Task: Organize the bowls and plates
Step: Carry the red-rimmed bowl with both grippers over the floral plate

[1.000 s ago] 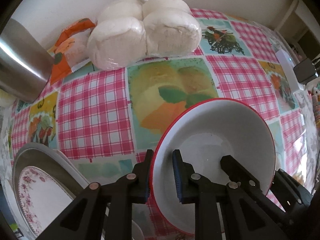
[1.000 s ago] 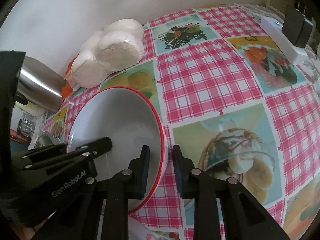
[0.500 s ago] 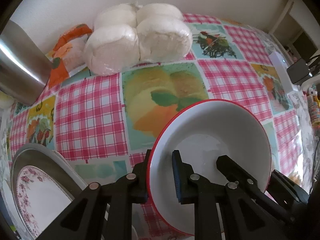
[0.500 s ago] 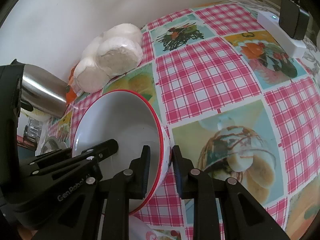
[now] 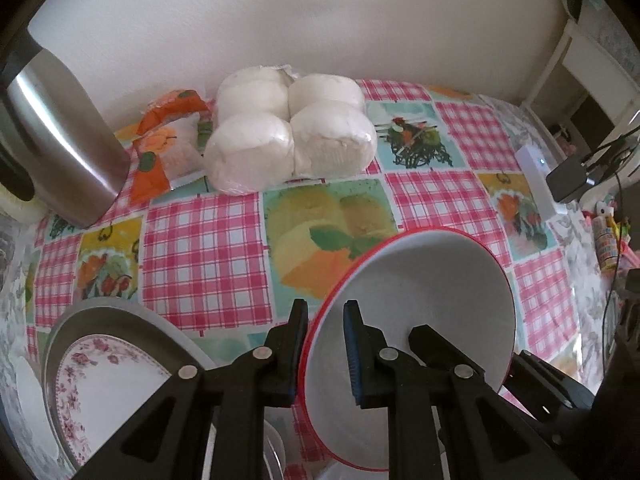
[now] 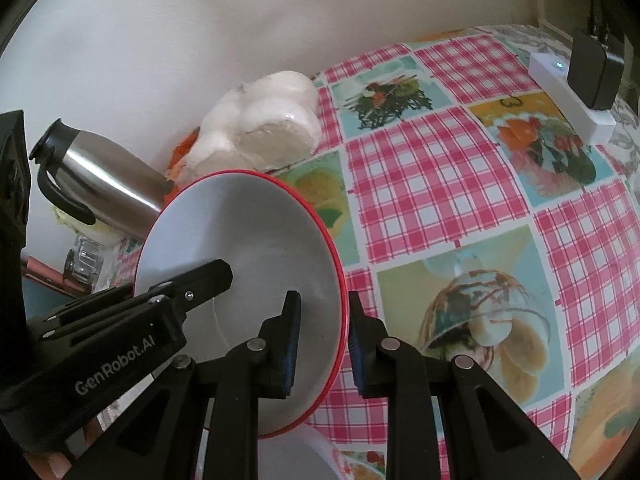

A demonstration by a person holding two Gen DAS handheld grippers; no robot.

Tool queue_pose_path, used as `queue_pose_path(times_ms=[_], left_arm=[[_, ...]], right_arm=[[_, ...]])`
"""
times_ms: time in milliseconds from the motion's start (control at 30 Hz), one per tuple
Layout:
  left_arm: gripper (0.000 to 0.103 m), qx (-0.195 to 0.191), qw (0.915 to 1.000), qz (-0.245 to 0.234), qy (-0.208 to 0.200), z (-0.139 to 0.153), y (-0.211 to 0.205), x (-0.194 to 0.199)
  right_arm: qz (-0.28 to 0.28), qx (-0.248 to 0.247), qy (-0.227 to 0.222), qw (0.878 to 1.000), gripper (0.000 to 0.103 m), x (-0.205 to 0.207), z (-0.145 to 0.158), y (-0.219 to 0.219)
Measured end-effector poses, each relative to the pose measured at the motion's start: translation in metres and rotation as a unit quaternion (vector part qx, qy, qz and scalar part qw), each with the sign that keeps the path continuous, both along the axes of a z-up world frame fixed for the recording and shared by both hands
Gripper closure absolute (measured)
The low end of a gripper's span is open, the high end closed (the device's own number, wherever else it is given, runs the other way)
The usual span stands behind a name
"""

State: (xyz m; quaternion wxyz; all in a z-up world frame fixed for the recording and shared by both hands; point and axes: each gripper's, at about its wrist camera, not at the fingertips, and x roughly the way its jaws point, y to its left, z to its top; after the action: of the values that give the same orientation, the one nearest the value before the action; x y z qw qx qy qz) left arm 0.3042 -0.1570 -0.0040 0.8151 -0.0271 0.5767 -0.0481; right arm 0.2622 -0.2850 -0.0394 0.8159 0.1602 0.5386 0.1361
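A white bowl with a red rim [image 5: 432, 292] is held in the air above the checked tablecloth by both grippers. My left gripper [image 5: 326, 320] is shut on its left rim. My right gripper [image 6: 320, 316] is shut on its right rim, and the bowl [image 6: 248, 232] fills the lower left of the right wrist view. A floral plate [image 5: 108, 380] lies in a grey dish [image 5: 120, 312] at the lower left of the left wrist view. Another white dish [image 6: 304, 452] shows below the bowl.
A steel jug [image 5: 60, 140] stands at the far left by the wall. A pack of white rolls [image 5: 288, 132] and an orange packet [image 5: 160, 148] lie at the back. A white power strip with a black adapter [image 6: 576, 88] lies at the right edge.
Both grippers have lifted the red-rimmed bowl higher off the table and tilted it; more of the wall and the jug has come into view.
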Motion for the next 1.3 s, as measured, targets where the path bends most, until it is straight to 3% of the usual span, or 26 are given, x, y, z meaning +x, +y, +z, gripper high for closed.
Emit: queue_pose_path(times_ms=[567, 900, 1300], left_arm=[[0.083, -0.024, 0.9985, 0.049, 0.003, 0.0, 0.028, -0.004], [0.083, -0.032, 0.9973, 0.065, -0.016, 0.028, 0.043, -0.017], [0.083, -0.03, 0.9914, 0.125, -0.022, 0.041, 0.099, -0.054]], right_arm=[[0.021, 0.013, -0.002, 1.0, 0.08, 0.0, -0.001, 0.018], [0.023, 0.023, -0.034, 0.999, 0.08, -0.006, 0.023, 0.021], [0.085, 0.017, -0.051, 0.995, 0.08, -0.019, 0.043, 0.075]])
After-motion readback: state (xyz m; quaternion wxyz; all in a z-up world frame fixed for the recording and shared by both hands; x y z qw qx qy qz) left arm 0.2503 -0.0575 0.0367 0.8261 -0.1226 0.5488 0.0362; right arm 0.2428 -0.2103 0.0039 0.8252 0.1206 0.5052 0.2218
